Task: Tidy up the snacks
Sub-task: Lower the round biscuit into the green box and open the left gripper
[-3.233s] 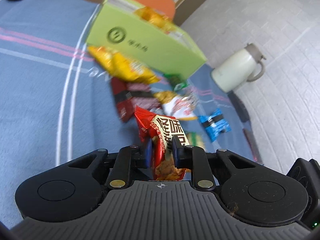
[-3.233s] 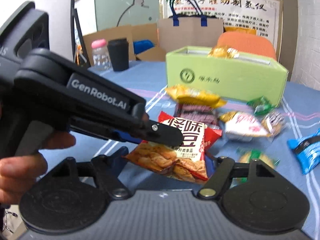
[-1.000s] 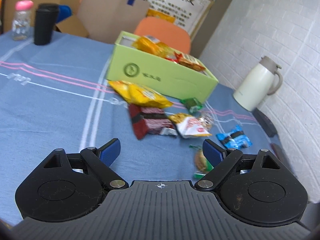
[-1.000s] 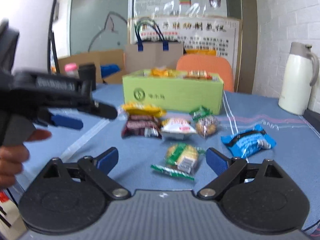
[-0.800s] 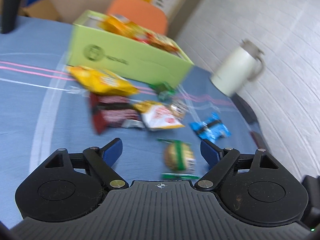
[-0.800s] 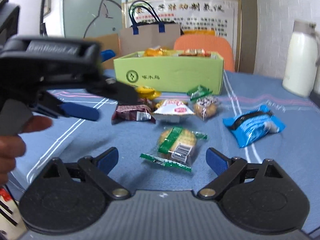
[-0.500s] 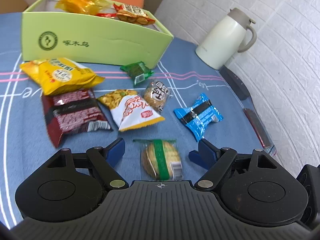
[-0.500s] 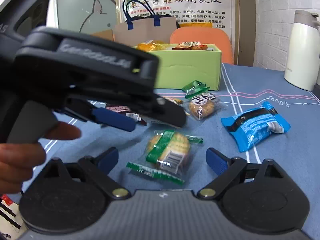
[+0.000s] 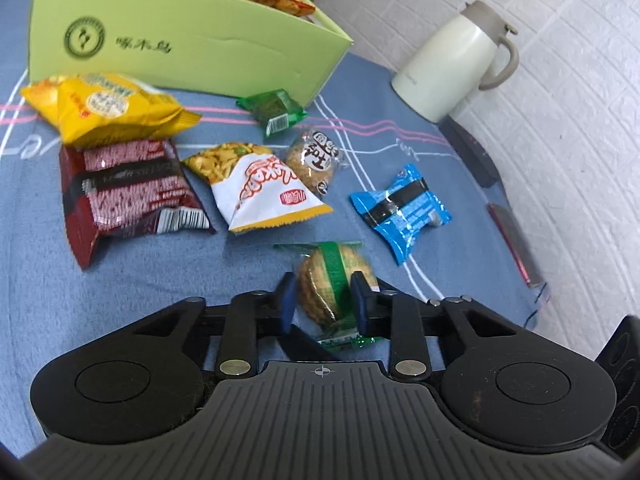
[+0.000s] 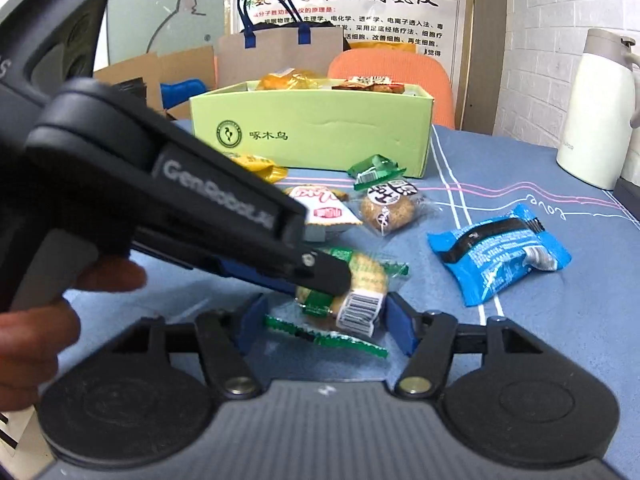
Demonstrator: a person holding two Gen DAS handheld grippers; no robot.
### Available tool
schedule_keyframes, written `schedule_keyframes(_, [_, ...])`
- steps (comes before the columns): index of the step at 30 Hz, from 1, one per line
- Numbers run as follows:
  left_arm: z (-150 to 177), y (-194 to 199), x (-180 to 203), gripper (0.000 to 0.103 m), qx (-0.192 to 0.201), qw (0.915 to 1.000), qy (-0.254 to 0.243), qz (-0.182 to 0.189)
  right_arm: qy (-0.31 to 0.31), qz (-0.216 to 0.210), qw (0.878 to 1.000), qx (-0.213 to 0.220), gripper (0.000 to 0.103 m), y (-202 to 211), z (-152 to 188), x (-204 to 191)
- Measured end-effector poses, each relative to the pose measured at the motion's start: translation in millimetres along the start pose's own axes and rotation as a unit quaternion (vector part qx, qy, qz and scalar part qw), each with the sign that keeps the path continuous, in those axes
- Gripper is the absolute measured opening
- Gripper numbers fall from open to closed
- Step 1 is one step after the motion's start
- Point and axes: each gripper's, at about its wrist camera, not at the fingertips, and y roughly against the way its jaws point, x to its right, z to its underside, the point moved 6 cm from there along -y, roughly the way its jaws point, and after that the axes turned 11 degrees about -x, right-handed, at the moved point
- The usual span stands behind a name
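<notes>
A round cookie in a clear wrapper with a green band (image 9: 334,280) lies on the blue tablecloth. My left gripper (image 9: 325,300) is shut on it, one pad on each side. In the right wrist view the same cookie (image 10: 356,288) lies between my right gripper's (image 10: 325,322) half-closed pads, which do not clearly touch it; the left gripper's black finger (image 10: 320,272) crosses over it. The green snack box (image 9: 180,46) stands behind and holds several packets.
Loose snacks lie on the cloth: a yellow bag (image 9: 108,106), a dark red pack (image 9: 128,188), a white-and-yellow bag (image 9: 260,188), a small green packet (image 9: 274,112), a round brown cake (image 9: 318,158), a blue packet (image 9: 402,208). A white jug (image 9: 452,72) stands at the right.
The left gripper dropped the red bag in the box, came back down over the cookie and closed on it. The right gripper moved in and narrowed around the same cookie.
</notes>
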Motion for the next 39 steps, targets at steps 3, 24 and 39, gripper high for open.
schedule_keyframes(3, [3, 6, 0, 0.000, 0.002, 0.9996, 0.021, 0.021, -0.004, -0.003, 1.000, 0.007, 0.065, 12, 1, 2])
schedule_keyframes(24, [-167, 56, 4, 0.006, 0.121, 0.9924, -0.001, -0.022, 0.121, 0.005, 0.989, 0.088, 0.065, -42, -185, 25])
schedule_keyframes(39, [-229, 19, -67, 0.044, 0.128, 0.9896, 0.026, -0.059, 0.135, -0.055, 0.987, 0.071, 0.086, -113, -232, 33])
